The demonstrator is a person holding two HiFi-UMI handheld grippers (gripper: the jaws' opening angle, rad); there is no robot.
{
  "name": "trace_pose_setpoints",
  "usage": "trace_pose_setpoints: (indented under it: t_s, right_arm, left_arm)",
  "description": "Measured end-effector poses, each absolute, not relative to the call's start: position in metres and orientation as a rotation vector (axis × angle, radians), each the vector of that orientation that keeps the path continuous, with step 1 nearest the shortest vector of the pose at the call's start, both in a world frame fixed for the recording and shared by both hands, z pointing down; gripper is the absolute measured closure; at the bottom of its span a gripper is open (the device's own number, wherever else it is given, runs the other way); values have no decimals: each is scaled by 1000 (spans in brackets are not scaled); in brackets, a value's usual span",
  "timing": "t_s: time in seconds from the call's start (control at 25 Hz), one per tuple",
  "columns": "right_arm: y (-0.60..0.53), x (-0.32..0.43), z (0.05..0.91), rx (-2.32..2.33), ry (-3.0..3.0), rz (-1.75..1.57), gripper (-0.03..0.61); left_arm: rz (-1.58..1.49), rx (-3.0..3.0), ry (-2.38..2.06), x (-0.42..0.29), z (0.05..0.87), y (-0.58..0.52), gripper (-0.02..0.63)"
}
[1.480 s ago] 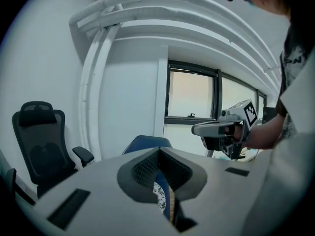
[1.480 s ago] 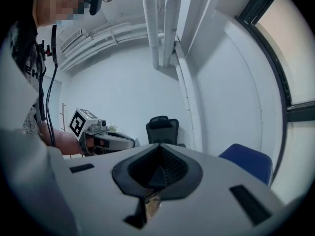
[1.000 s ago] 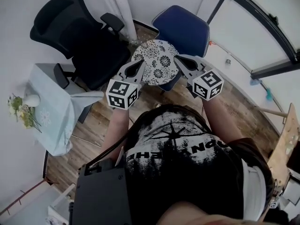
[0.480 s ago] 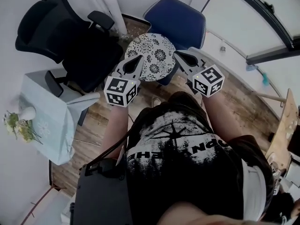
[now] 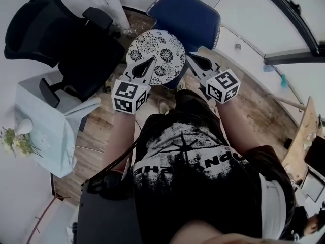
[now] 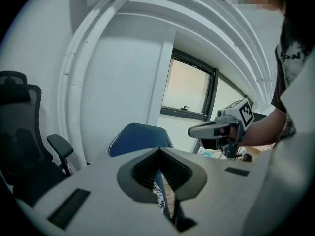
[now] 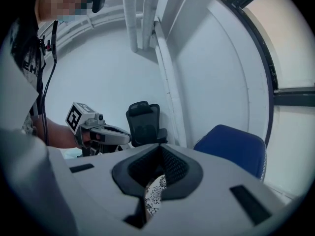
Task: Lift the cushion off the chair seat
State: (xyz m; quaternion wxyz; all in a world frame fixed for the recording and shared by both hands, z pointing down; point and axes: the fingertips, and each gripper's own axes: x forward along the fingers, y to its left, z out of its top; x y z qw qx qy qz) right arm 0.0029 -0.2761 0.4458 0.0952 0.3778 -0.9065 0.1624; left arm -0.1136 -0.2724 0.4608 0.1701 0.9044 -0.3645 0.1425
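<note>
A round cushion with a black-and-white flower print hangs between my two grippers, in front of the blue chair. My left gripper is shut on its left edge. My right gripper is shut on its right edge. In the left gripper view a strip of the patterned cushion shows in the slit of the left gripper, with the blue chair behind. In the right gripper view the cushion is pinched in the right gripper. The chair seat is mostly hidden under the cushion.
A black office chair stands left of the blue chair, its armrest close by. A small table with a pale cloth and flowers is at the far left. White wall and window frame lie behind. The floor is wood.
Both grippers have sunk a little with the cushion still pinched between them. The head view has shifted forward, so the chairs sit higher in the picture.
</note>
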Motion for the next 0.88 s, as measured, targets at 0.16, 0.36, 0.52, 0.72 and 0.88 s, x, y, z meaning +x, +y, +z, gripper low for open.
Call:
trace_pose_setpoints:
  t_s: [0.16, 0.36, 0.52, 0.72, 0.88]
  right_arm:
    - [-293, 10, 475, 1082, -2646, 512, 558]
    - [-308, 21, 524, 1017, -2559, 597, 558]
    - [-322, 34, 567, 995, -2484, 647, 557]
    - [-338, 38, 629, 942, -2389, 775, 514]
    - [-351, 40, 675, 909, -2334, 824, 488]
  left_arm:
    - [429, 2549, -1015, -104, 474, -288, 598]
    - [469, 2503, -995, -87, 495, -298, 598]
    - [525, 2450, -978, -76, 526, -310, 598]
    - [558, 2357, -980, -75, 564, -329, 598]
    - [590, 2310, -964, -66, 592, -336, 598]
